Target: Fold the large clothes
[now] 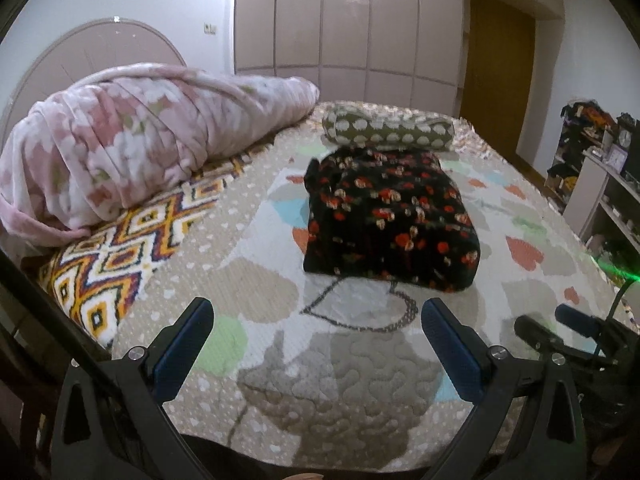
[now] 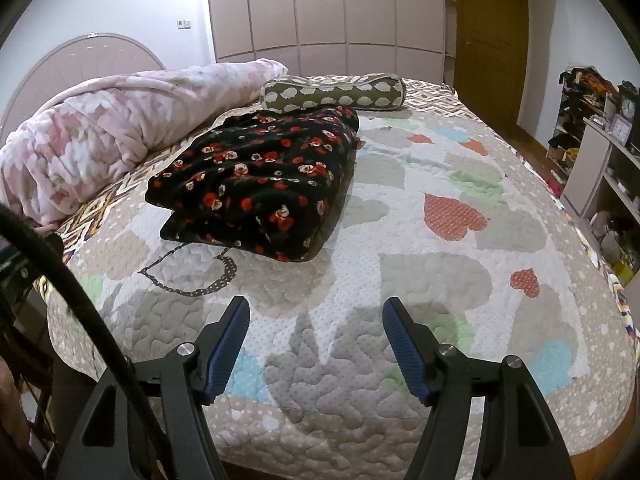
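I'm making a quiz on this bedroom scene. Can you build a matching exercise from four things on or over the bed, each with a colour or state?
1. garment
2. blanket
3. bolster pillow
4. right gripper

a. olive with white blobs
b. jaws apart, nothing between them
c. black with red flowers, folded
d. pink, bunched by the headboard

Pairs: 1-c, 2-d, 3-a, 4-b

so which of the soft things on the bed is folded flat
The black floral garment, a flat folded stack mid-bed. The pink blanket is a loose heap, and the green bolster pillow is a roll.
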`<state>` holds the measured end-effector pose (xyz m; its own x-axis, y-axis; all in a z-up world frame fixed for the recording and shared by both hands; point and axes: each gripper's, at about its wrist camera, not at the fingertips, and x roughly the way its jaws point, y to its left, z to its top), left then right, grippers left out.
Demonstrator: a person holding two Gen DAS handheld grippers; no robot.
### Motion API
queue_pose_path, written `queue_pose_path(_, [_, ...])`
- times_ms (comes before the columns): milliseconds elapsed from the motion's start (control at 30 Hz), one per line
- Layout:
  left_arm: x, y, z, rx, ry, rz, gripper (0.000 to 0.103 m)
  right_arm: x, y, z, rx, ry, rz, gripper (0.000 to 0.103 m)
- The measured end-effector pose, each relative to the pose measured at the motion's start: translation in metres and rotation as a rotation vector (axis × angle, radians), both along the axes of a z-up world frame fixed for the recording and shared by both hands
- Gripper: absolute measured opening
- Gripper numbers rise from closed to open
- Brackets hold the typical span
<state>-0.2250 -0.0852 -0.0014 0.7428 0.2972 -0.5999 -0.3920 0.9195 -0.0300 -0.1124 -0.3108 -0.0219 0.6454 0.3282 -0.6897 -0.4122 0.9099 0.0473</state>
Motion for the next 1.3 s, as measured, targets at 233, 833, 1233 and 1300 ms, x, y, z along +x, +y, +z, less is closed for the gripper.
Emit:
queue_pose_path(233, [0.008, -0.003, -0.017, -0.026, 0.068, -0.017, 0.103, 0.002, 0.000, -0.004, -0.005, 0.012, -0.007, 0.075])
queue_pose_path(833, [0.012, -0.002, -0.027, -0.049, 0.117, -0.023, 0.103, 0.005, -0.002, -0.010, -0.020, 0.029, -0.021, 0.076])
queue_pose_path(1233, [0.015, 0.000, -0.034, -0.061, 0.148, -0.016, 0.103, 0.004, 0.000, -0.014, -0.031, 0.035, -0.021, 0.077])
queue_pose_path(1300, [0.016, 0.000, -0.034, -0.063, 0.150, -0.016, 0.103, 0.004, 0.001, -0.014, -0.032, 0.034, -0.021, 0.077])
